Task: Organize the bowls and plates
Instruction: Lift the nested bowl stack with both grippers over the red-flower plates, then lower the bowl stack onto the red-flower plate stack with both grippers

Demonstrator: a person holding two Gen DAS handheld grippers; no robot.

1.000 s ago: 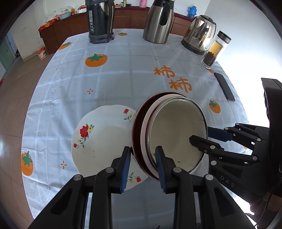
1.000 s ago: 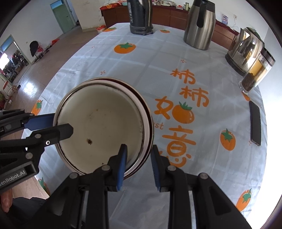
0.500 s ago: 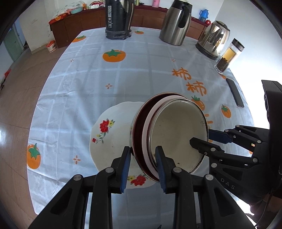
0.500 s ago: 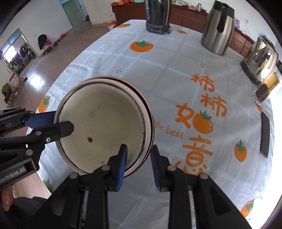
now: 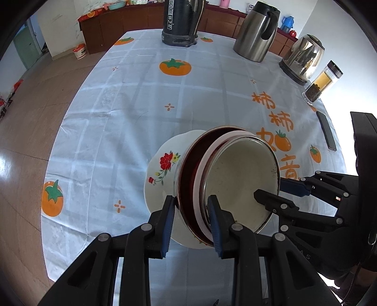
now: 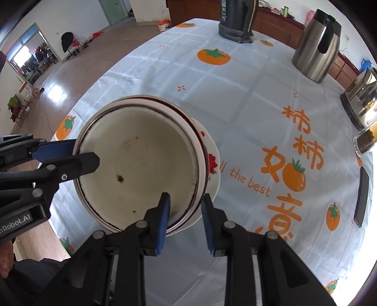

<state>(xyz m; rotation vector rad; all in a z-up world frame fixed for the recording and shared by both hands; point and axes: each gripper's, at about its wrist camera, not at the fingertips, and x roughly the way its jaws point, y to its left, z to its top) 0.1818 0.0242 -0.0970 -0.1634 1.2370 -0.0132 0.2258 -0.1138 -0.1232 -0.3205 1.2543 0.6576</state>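
Observation:
A stack of bowls [image 5: 238, 186] with a cream inside, a pink rim and a dark red outer bowl is held above the table by both grippers. My left gripper [image 5: 191, 214] is shut on its near rim. My right gripper [image 6: 185, 209] is shut on the opposite rim of the bowl stack [image 6: 141, 164]. A white plate with red flowers [image 5: 162, 169] lies on the tablecloth partly under the stack; it also shows in the right wrist view [image 6: 212, 164]. The stack is tilted.
On the round table with a persimmon tablecloth [image 5: 132, 98] stand a dark flask [image 5: 180, 21], a steel jug [image 5: 256, 33], a kettle [image 5: 304, 58] and a glass tea jar [image 5: 322, 82]. A phone [image 5: 326, 134] lies at the right edge.
Both grippers have carried the bowl stack leftward, so it now hangs over the flowered plate. Both grips are unchanged.

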